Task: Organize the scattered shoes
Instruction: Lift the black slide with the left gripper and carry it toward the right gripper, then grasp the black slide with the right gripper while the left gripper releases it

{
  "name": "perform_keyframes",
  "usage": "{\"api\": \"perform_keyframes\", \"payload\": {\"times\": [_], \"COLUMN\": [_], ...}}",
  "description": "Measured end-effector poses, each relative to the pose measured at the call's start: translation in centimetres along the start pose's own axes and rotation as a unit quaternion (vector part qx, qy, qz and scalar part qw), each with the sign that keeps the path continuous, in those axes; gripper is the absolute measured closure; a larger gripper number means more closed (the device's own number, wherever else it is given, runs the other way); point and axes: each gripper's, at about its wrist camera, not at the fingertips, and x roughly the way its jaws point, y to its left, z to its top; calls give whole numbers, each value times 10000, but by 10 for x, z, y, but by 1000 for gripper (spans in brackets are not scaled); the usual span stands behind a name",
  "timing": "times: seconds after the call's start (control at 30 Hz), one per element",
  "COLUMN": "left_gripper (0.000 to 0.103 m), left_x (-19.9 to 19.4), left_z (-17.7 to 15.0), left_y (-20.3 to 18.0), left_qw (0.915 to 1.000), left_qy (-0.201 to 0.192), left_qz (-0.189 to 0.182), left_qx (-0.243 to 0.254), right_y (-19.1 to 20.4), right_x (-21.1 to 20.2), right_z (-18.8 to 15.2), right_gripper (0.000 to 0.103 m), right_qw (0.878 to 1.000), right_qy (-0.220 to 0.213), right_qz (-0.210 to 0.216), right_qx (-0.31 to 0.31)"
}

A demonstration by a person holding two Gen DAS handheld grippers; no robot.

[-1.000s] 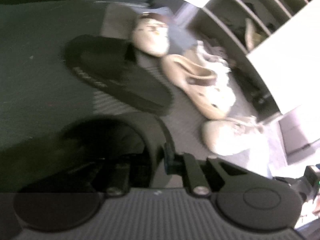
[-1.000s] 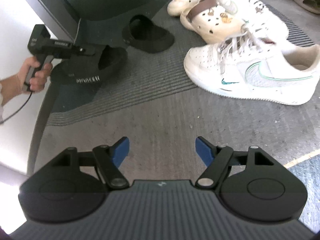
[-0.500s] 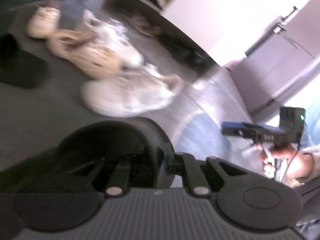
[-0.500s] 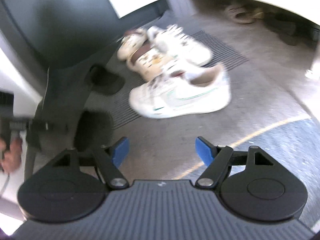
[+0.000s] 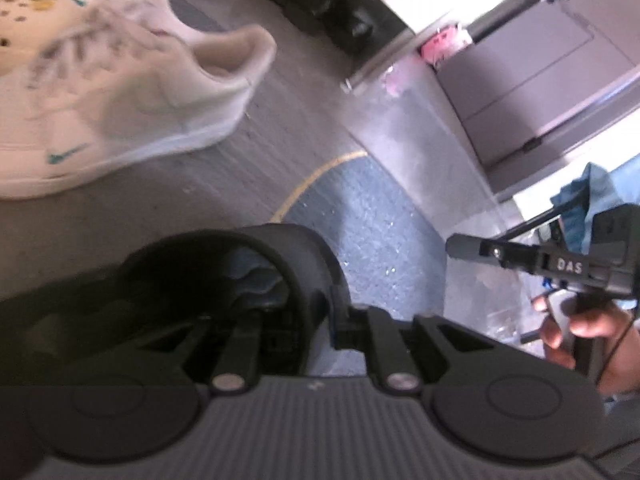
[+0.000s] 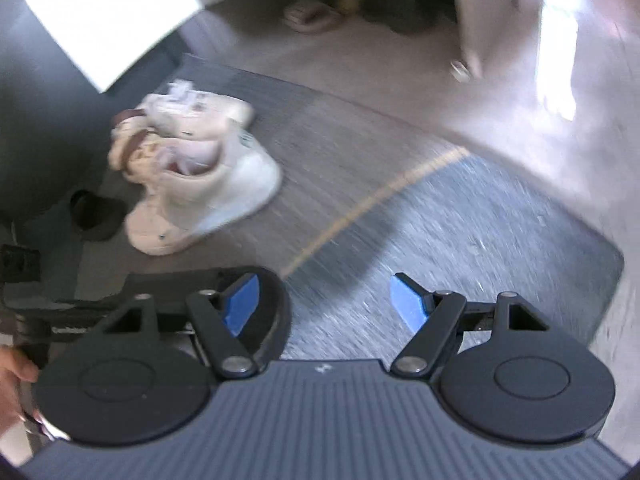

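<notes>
My left gripper [image 5: 316,312] is shut on the strap of a black slipper [image 5: 224,276] and holds it above the floor; the slipper also shows in the right wrist view [image 6: 264,292]. My right gripper [image 6: 324,304] is open and empty, over the blue-grey part of the mat [image 6: 460,236]. A white sneaker [image 5: 120,100] lies on the mat at upper left; it also shows in the right wrist view [image 6: 208,196]. A second white sneaker [image 6: 200,112] and beige clogs [image 6: 128,144] lie behind it. The other black slipper [image 6: 96,212] lies left of them.
A low shelf [image 6: 360,12] with sandals and dark shoes stands at the back. A white cabinet leg with a caster [image 6: 460,68] is at the upper right. A yellow line [image 6: 372,200] crosses the mat. The other hand-held gripper [image 5: 560,264] is at the right.
Both grippers have swung right, away from the shoe pile toward the blue-grey mat area. The left gripper still carries the black slipper. The right gripper stays open.
</notes>
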Motion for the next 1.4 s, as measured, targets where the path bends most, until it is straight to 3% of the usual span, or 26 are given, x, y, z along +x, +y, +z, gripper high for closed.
{"api": "perform_keyframes", "payload": {"times": [0.13, 0.23, 0.3, 0.33, 0.43, 0.5, 0.6, 0.67, 0.7, 0.83, 0.87, 0.93, 1.0, 1.03, 1.1, 1.17, 1.27, 1.33, 1.4], "left_gripper": [82, 67, 36, 30, 27, 25, 24, 24, 23, 20, 18, 15, 15, 15, 15, 17, 17, 17, 17], "left_x": [21, 24, 18, 15, -23, -41, -104, -129, -151, -221, -226, -246, -254, -255, -258, -262, -272, -277, -282], "left_z": [-4, -2, -3, -2, -7, -11, -36, -48, -63, -125, -127, -158, -177, -184, -187, -186, -186, -189, -189], "left_y": [-2, 0, -2, -3, -9, -12, -17, -22, -27, -54, -56, -69, -71, -70, -72, -73, -71, -71, -79], "left_qw": [9998, 9988, 9980, 9978, 9970, 9954, 9869, 9838, 9798, 9436, 9413, 9127, 8947, 8954, 8918, 8792, 8680, 8638, 8612], "left_qy": [95, 148, 121, 74, -272, -354, -540, -643, -798, -1930, -1989, -2696, -3122, -3197, -3292, -3312, -3477, -3561, -3578], "left_qz": [177, 390, 556, 588, 547, 711, 1473, 1640, 1817, 2594, 2623, 2848, 2765, 2577, 2666, 3052, 3176, 3199, 3335], "left_qx": [-68, -263, -271, -282, -470, -536, -369, -322, -263, -710, -744, -1145, -1600, -1722, -1590, -1551, -1577, -1570, -1379], "right_y": [2, 6, 10, 12, 13, 13, 17, 25, 30, 63, 72, 90, 105, 111, 121, 131, 140, 143, 141], "right_x": [4, -1, -6, -6, -10, -12, -4, 2, 3, 19, 23, 33, 43, 48, 54, 61, 74, 78, 74], "right_z": [-5, -8, -9, -10, -11, -12, -13, -14, -15, -20, -21, -24, -26, -27, -27, -29, -36, -39, -38], "right_gripper": [28, 28, 28, 28, 28, 28, 28, 28, 28, 28, 28, 28, 28, 28, 28, 28, 26, 26, 33], "right_qw": [9999, 9993, 9986, 9983, 9982, 9986, 9990, 9986, 9981, 9953, 9946, 9930, 9917, 9919, 9941, 9936, 9869, 9823, 9822], "right_qy": [47, 37, -7, -33, -69, -55, 59, 137, 175, 436, 498, 637, 755, 767, 680, 570, 457, 358, 371], "right_qz": [27, 155, 226, 237, 263, 273, 240, 309, 367, 445, 433, 420, 424, 391, 229, -54, -406, -491, -480], "right_qx": [-147, -329, -484, -527, -535, -451, -383, -412, -466, -740, -797, -902, -949, -929, -811, -972, -1492, -1770, -1776]}}
